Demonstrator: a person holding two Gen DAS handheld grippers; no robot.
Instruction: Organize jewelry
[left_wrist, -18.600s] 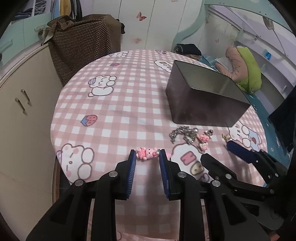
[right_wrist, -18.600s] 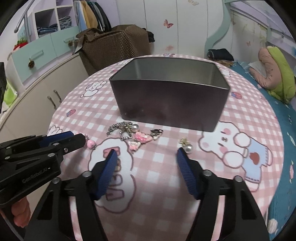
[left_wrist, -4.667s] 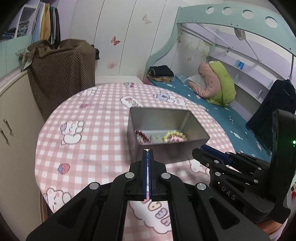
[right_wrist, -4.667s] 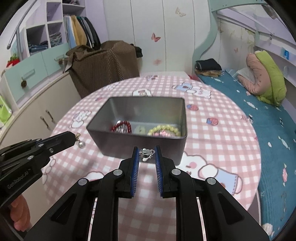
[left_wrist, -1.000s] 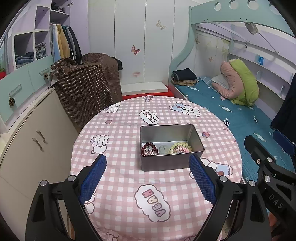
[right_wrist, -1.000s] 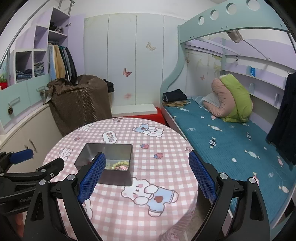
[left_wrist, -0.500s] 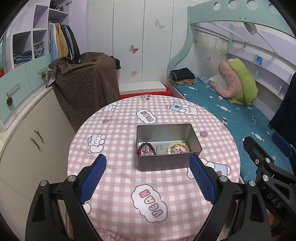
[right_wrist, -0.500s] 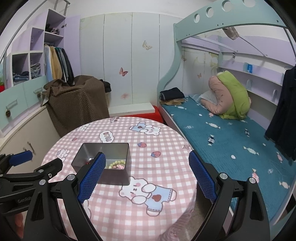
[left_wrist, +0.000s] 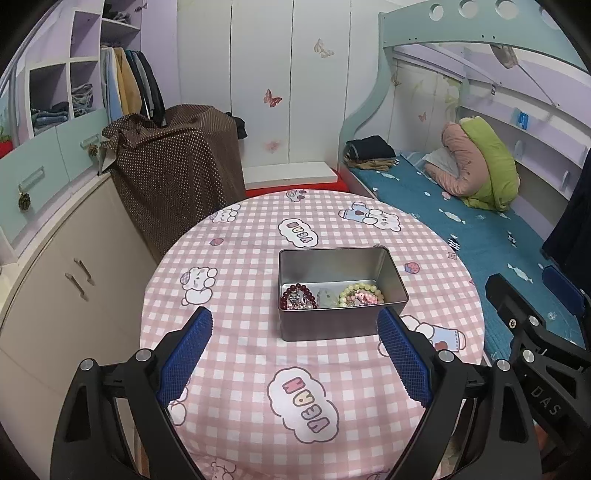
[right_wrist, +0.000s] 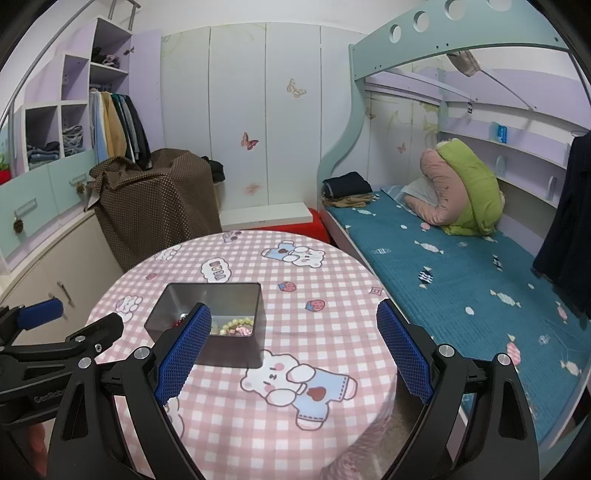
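Both held high, back from the desk (left_wrist: 229, 369). Left gripper (left_wrist: 293, 354) spread wide, empty; right gripper (right_wrist: 293, 350) likewise. Metal tin (left_wrist: 341, 328) mid-desk, long axis across the left gripper's line, dead ahead of it, so left is nearer. Inside: red bead bracelet (left_wrist: 295, 295), pale bead bracelet (left_wrist: 360, 291), small charms between. Cloth otherwise bare; sorting looks done.

Below my fingers a round table (left_wrist: 240, 258) in pink checked cartoon cloth, one open metal tin (left_wrist: 332, 328) near its middle, beaded bracelets (left_wrist: 360, 293) inside
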